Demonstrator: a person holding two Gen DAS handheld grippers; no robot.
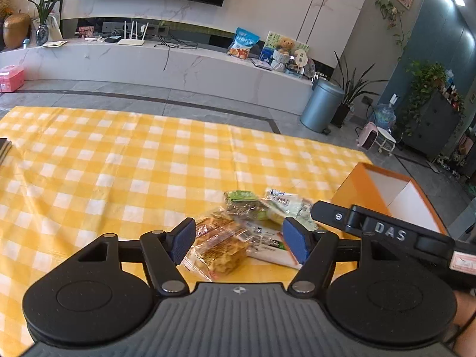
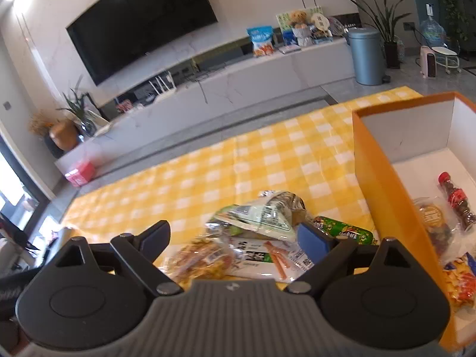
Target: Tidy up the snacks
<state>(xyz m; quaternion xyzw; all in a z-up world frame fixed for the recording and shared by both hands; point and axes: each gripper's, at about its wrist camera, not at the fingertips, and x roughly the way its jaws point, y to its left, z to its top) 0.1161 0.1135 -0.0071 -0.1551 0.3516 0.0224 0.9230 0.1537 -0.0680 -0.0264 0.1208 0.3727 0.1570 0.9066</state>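
A pile of wrapped snacks lies on the yellow checked cloth (image 1: 119, 163). In the left wrist view a clear packet of golden pastry (image 1: 220, 250) sits between the blue pads of my left gripper (image 1: 239, 244), which is open and not pressing on it. Green and white packets (image 1: 267, 208) lie behind it. My right gripper (image 2: 235, 239) is open above the same pile, over the pastry packet (image 2: 202, 258) and a white packet with orange sticks (image 2: 267, 258). A green packet (image 2: 345, 230) lies by its right finger. The right gripper's black finger (image 1: 372, 226) shows in the left wrist view.
An orange box (image 2: 374, 163) with a white inside stands right of the pile; it holds a red-capped bottle (image 2: 455, 199) and several bagged snacks (image 2: 459, 279). A dark object (image 1: 4, 148) sits at the cloth's left edge. Beyond the table are a TV console and a grey bin (image 1: 321, 104).
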